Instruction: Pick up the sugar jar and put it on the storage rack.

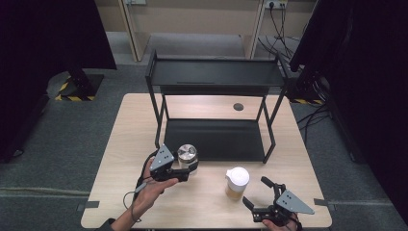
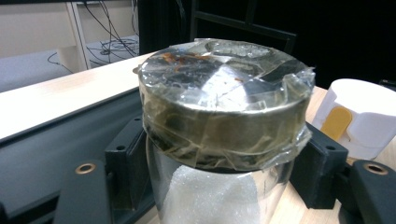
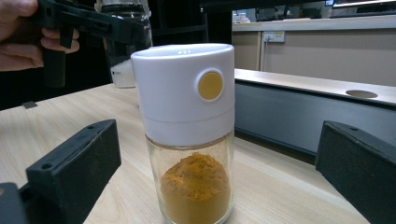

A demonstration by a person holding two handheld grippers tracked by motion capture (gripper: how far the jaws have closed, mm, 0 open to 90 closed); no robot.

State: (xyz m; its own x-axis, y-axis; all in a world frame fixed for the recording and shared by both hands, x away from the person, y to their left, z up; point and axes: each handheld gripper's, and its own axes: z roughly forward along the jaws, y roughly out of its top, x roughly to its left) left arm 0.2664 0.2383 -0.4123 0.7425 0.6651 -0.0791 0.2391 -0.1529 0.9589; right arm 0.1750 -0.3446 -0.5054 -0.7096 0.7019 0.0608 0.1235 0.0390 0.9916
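My left gripper (image 1: pixel 188 167) is shut on a glass jar (image 1: pixel 187 153) with a taped metal lid and white grains inside. It holds the jar upright just above the table, in front of the rack's lower shelf (image 1: pixel 216 139). In the left gripper view, the jar (image 2: pixel 224 107) sits between the black pads (image 2: pixel 126 158). A spice jar (image 1: pixel 236 183) with a white cap and orange powder stands on the table. My right gripper (image 1: pixel 255 191) is open just behind it. In the right gripper view, the spice jar (image 3: pixel 189 121) stands ahead of the wide-apart fingers (image 3: pixel 74 158), untouched.
A black two-shelf rack (image 1: pixel 216 72) stands on the far half of the wooden table (image 1: pixel 125 144). A round cable hole (image 1: pixel 238 107) is behind the rack. In the right gripper view, the hand with the left gripper (image 3: pixel 93 23) is at the upper left.
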